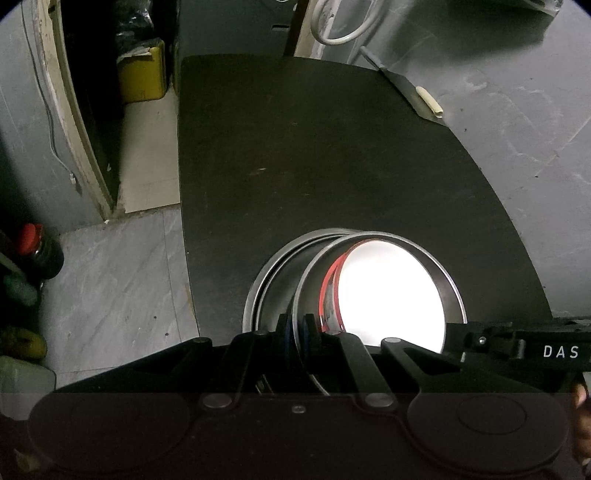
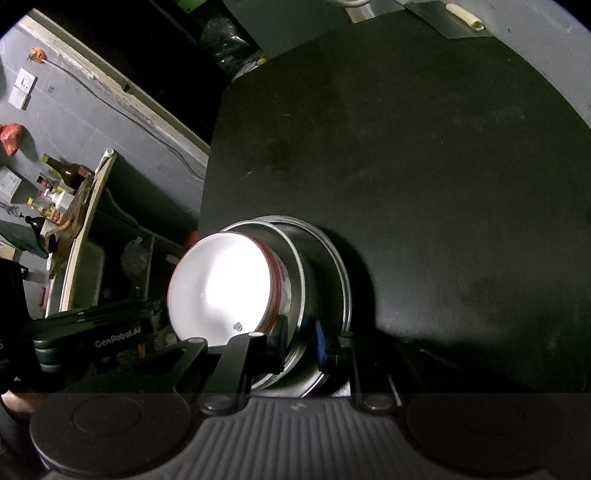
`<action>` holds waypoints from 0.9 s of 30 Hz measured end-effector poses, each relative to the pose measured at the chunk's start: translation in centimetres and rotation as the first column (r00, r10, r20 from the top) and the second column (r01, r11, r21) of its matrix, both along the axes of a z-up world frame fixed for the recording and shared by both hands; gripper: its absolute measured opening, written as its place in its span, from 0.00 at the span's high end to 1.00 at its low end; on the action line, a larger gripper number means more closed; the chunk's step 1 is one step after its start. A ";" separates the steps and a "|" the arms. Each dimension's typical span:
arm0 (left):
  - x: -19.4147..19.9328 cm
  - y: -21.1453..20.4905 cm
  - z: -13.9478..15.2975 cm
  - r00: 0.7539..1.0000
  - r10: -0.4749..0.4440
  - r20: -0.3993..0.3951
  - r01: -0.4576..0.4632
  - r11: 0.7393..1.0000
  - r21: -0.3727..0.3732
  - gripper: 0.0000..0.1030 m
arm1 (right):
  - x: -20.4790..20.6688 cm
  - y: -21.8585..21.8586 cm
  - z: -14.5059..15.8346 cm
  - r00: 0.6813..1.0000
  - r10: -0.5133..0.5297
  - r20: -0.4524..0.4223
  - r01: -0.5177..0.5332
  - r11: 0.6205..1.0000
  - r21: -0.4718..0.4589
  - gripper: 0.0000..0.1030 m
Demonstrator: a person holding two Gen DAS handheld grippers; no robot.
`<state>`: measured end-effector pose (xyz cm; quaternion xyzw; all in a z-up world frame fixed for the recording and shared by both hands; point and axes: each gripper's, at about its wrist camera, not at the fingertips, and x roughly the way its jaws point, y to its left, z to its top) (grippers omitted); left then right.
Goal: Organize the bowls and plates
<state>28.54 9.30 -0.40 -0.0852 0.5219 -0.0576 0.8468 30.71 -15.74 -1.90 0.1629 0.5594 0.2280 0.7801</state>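
A steel plate (image 1: 452, 284) with a raised rim holds a white bowl (image 1: 391, 291) that has a red band. Both are tilted above a second steel plate (image 1: 258, 280) lying on the black table (image 1: 314, 147). My left gripper (image 1: 297, 332) is shut on the near rim of the upper steel plate. In the right wrist view, my right gripper (image 2: 301, 341) is shut on the opposite rim of the same steel plate (image 2: 295, 354), with the white bowl (image 2: 221, 288) inside and the lower plate (image 2: 340, 258) behind.
A metal scraper with a pale roll (image 1: 428, 99) lies at the table's far right edge. A white cable (image 1: 343, 26) hangs at the back. Bottles (image 2: 59, 181) stand on a shelf to the left. A yellow container (image 1: 142, 74) stands on the floor.
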 end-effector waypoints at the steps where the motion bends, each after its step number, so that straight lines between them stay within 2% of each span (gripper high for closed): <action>1: 0.0 0.0 0.0 1.000 0.000 0.001 0.000 1.000 0.000 0.96 | 0.0 0.0 0.0 1.000 0.000 0.000 0.000 1.000 0.001 0.82; 17: -0.1 0.0 -0.1 1.000 0.004 0.004 -0.004 1.000 0.007 0.91 | 0.0 0.0 -0.2 1.000 0.004 0.004 -0.004 1.000 -0.001 0.81; 20: -0.1 -0.1 0.0 1.000 0.011 0.002 -0.011 1.000 0.017 0.85 | -0.1 0.2 0.0 1.000 0.011 0.021 -0.011 1.000 -0.018 0.80; 21: -0.1 -0.1 0.0 1.000 0.017 0.000 -0.017 1.000 0.023 0.80 | -0.2 0.4 0.1 0.999 0.014 0.029 -0.013 1.000 -0.026 0.78; 25: -0.1 0.0 0.1 0.999 0.032 0.003 -0.032 0.999 0.032 0.73 | -0.5 0.4 0.3 0.999 0.017 0.047 -0.015 0.999 -0.035 0.72; 27: -0.2 -0.1 0.2 0.999 0.039 0.010 -0.040 0.997 0.065 0.63 | -0.6 0.3 0.4 0.998 0.017 0.056 -0.015 0.999 -0.040 0.68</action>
